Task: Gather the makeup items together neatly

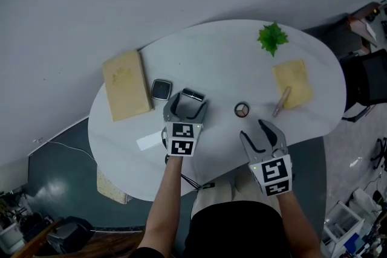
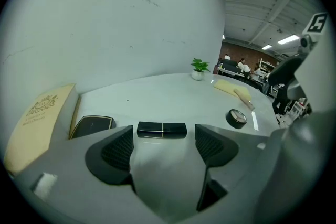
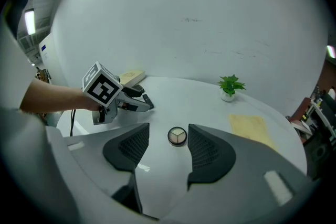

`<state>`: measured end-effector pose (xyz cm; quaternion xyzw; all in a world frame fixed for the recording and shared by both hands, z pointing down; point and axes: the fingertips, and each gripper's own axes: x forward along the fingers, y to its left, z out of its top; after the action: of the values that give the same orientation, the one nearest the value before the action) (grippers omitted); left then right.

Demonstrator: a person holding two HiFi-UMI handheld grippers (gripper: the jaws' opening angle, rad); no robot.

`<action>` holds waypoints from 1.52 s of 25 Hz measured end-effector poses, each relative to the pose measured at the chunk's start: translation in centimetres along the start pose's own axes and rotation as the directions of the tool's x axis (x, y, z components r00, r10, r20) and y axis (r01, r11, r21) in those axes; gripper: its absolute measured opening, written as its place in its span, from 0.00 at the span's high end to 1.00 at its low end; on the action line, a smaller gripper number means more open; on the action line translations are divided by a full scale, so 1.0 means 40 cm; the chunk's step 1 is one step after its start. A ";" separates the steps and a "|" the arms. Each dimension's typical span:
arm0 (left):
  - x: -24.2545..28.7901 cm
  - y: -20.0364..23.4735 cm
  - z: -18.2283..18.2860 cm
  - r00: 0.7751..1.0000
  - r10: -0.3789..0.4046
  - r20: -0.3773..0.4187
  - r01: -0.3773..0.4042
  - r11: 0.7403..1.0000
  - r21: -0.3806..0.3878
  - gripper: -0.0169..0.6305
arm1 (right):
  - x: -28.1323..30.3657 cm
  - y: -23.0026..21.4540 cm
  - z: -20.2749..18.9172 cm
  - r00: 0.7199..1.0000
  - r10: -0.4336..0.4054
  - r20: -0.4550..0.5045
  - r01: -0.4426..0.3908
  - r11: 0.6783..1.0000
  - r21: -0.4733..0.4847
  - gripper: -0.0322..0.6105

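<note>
Left gripper [image 1: 187, 104] jaws spread wide, nothing pinched; black lipstick tube [image 2: 161, 130] lies crosswise on the white table [image 1: 211, 57] just past its tips; square compact [image 1: 161, 89] just left of the tube, beside a beige box [image 1: 126, 84]; right gripper [image 3: 168, 150] jaws partly apart, empty; round eyeshadow pot [image 3: 177, 136] sits just ahead of that gap, untouched; brush [image 1: 281, 101] on yellow cloth [image 1: 295, 81] further right.

Open-plan lab/office imo: strip lights [image 2: 287, 39] on exposed ceiling, ppl [image 2: 242, 66] at desks in bg, office chair [image 1: 367, 84], white worktable [image 1: 230, 57].
</note>
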<state>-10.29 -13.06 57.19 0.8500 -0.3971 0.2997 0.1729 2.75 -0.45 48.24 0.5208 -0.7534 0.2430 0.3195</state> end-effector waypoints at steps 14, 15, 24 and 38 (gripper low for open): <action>0.025 0.007 -0.013 1.000 -0.009 -0.021 0.011 0.999 0.052 0.44 | -0.021 0.007 -0.027 0.998 -0.055 -0.010 0.056 0.997 0.061 0.61; 0.025 0.008 -0.013 1.000 -0.007 -0.022 0.008 0.999 0.049 0.45 | -0.022 0.006 -0.027 0.998 -0.056 -0.009 0.057 0.996 0.063 0.61; 0.024 0.014 -0.012 1.000 0.000 -0.021 0.001 0.998 0.057 0.50 | -0.030 0.000 -0.040 0.998 -0.069 -0.004 0.070 0.995 0.069 0.61; -0.004 -0.053 -0.020 0.992 -0.126 -0.007 0.126 0.978 0.166 0.50 | -0.042 0.018 -0.052 0.998 -0.066 0.004 0.065 0.995 0.077 0.61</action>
<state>-9.02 -11.23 57.58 0.8854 -0.3165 0.3188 0.1195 2.96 2.30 48.37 0.5580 -0.7271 0.2596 0.3043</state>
